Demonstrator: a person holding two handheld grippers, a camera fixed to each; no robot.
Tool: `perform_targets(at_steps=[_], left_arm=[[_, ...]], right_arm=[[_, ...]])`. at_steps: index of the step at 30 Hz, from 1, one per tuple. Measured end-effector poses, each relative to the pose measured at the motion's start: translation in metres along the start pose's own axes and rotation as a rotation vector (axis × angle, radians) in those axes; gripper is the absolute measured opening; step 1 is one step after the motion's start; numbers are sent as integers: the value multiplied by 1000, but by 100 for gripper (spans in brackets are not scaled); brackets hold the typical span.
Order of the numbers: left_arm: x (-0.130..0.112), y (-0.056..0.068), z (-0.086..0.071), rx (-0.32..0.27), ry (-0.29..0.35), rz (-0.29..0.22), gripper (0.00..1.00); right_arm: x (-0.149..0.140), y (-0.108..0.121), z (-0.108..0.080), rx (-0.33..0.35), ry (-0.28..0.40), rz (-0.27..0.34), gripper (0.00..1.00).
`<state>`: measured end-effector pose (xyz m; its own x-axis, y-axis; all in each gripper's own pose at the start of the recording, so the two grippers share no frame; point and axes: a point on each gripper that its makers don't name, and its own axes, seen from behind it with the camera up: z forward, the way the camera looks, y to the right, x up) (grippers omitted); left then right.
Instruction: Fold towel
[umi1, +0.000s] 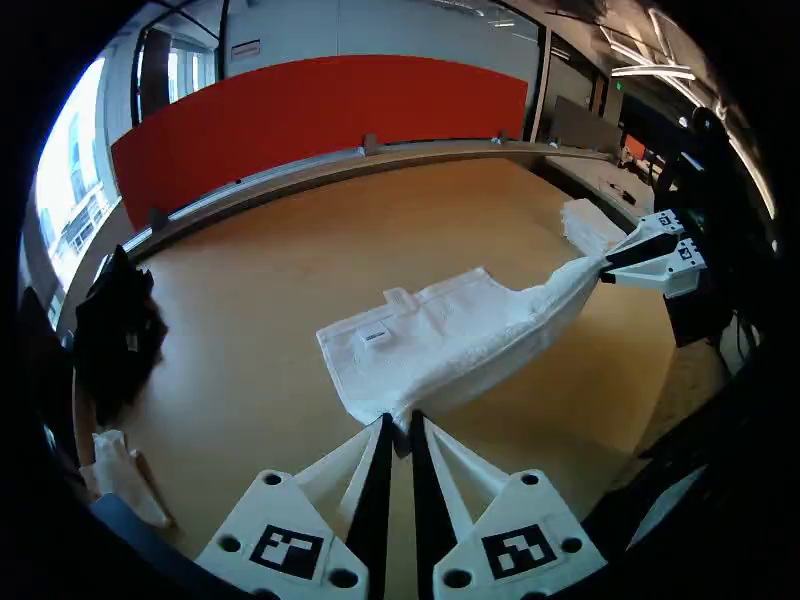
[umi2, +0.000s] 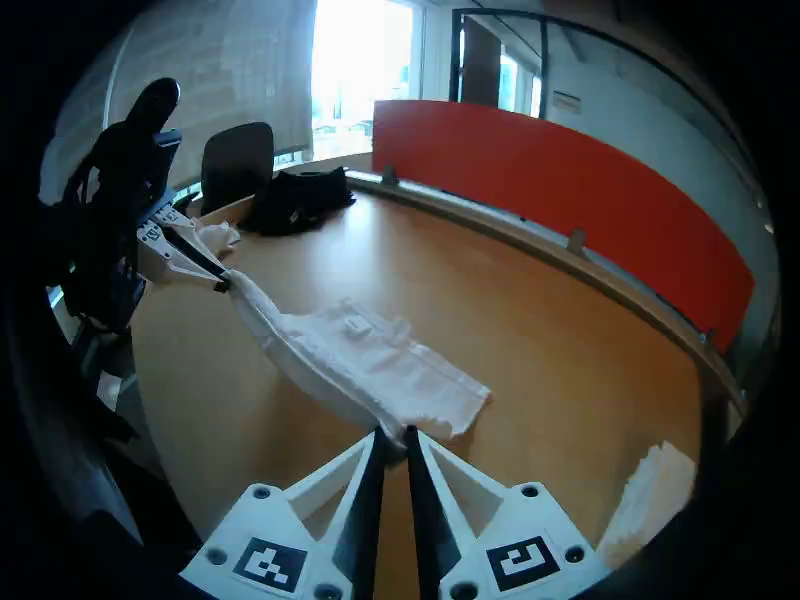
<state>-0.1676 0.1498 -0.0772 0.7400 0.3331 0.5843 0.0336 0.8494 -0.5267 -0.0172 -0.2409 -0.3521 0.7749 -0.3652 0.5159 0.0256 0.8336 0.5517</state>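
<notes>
Grips one end of the white crumpled cloth towel (umi1: 440, 340) in the left gripper (umi1: 400, 420), fingers closed tight on the fabric. Clamps the opposite end in the right gripper (umi2: 392, 435) likewise. Holds both ends raised, with the middle spread on the pale wooden tabletop (umi1: 300, 260). Shows a folded white cloth (umi1: 590, 225) farther back, short of the long red partition panel (umi1: 330, 110).

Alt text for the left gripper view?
The left gripper pinches the near corner of a white towel on a wooden table, while the right gripper holds the far end lifted. A red partition stands behind.
</notes>
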Motion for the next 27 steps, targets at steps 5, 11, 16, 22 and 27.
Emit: perform_targets(at_steps=[5,11,16,22,27], left_arm=[[9,4,-10,-11,17,-30,13],[10,7,-13,-19,18,-38,13],[9,6,-12,-19,14,-28,13],[8,3,-4,-19,11,-39,13],[8,-1,7,-11,6,-45,13]], right_arm=[[6,2,-7,-6,8,6,15],[8,4,-7,-8,7,6,16],[7,4,-6,-9,0,-3,15],[5,5,0,-5,-16,-9,15],[0,9,9,0,-36,-11,15]])
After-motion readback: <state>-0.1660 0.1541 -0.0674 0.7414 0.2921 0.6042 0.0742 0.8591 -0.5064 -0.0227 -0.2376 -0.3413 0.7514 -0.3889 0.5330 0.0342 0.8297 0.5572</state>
